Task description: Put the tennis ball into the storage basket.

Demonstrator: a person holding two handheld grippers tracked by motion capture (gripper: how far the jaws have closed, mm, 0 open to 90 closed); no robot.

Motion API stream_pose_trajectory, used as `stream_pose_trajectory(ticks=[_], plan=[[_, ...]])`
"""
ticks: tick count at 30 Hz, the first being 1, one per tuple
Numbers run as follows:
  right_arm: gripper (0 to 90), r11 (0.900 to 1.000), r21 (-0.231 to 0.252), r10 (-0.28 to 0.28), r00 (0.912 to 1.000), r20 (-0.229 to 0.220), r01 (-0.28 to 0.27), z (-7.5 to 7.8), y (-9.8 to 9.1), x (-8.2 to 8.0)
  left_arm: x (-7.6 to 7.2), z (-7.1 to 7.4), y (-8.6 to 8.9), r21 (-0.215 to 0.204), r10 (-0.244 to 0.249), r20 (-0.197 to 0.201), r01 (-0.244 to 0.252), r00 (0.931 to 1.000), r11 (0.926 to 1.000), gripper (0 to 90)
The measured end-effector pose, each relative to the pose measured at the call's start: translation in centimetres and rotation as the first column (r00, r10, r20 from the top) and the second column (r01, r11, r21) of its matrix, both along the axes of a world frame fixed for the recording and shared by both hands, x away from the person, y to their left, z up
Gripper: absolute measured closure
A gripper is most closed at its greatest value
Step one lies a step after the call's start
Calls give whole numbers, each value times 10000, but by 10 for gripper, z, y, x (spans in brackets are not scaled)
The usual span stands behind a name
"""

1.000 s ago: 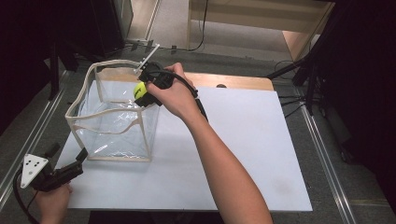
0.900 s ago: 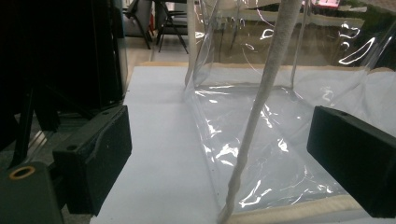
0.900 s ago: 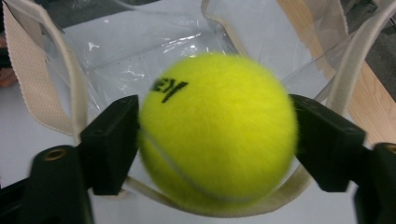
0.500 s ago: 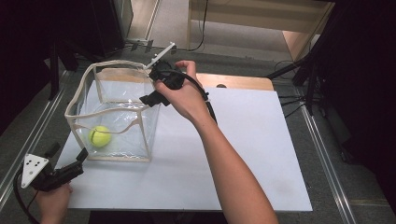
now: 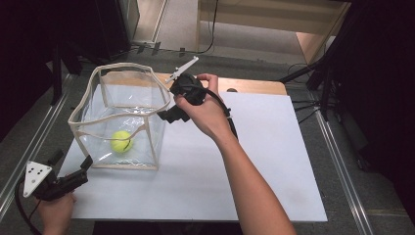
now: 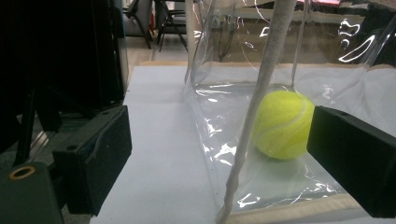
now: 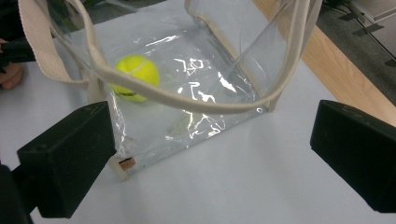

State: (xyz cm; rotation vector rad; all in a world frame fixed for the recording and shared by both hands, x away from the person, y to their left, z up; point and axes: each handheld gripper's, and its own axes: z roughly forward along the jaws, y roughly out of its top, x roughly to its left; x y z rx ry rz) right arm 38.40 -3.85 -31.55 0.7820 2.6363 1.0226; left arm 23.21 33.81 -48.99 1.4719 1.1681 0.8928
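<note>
The right gripper [image 5: 166, 116] hangs just outside the near right corner of the clear plastic bag with the cream cloth edging [image 5: 147, 164]. Its two black jaws have just been opening, and now they stand wide apart with nothing between them. In the right gripper view, the right gripper [image 7: 210, 163] looks down past its jaws at the bag [image 7: 196, 105] and the white board under it.

The yellow-green tennis ball [image 5: 121, 141] lies on the bottom of the bag, near the front wall. It sits on its own, and no jaw touches it. You can see the ball [image 7: 135, 77] through the clear side, behind the cream rim.

The left gripper [image 5: 80, 169] rests low on the white board [image 5: 274, 161], just beside the bag's front left corner. Its jaws are spread wide too and hold nothing. In the left gripper view, the bag's cream corner strip rises between the jaws, but they do not press on it. The ball [image 6: 280, 123] shows just behind that strip.

So the main job looks done: the ball is in the bag and has been let go. What seems left is small. The right hand [image 5: 205, 112] can pull away from the bag, and the bag may need to be steadied or closed.
</note>
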Motion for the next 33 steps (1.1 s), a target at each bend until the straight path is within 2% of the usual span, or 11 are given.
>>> stream_pose_trajectory(ticks=[3, 17, 26, 33], plan=[[0, 9998, -3, -206, 9998, 39, 206, -6, -4, -3, 0, 0, 0, 20, 0, -3, 0, 10000, 10000, 69], [0, 9998, 77, -200, 9994, 273, 197, -28, -13, -17, 0, 0, 0, 21, -11, -3, 11, 10000, 10000, 69], [0, 9998, 108, -181, 9997, 157, 179, -49, -18, -28, 0, 0, 0, 16, -9, -3, 9, 10000, 10000, 69], [0, 9990, 385, -208, 9997, 100, 204, -62, -30, -36, 0, 0, 0, 82, -26, -11, 26, 10000, 10000, 69]])
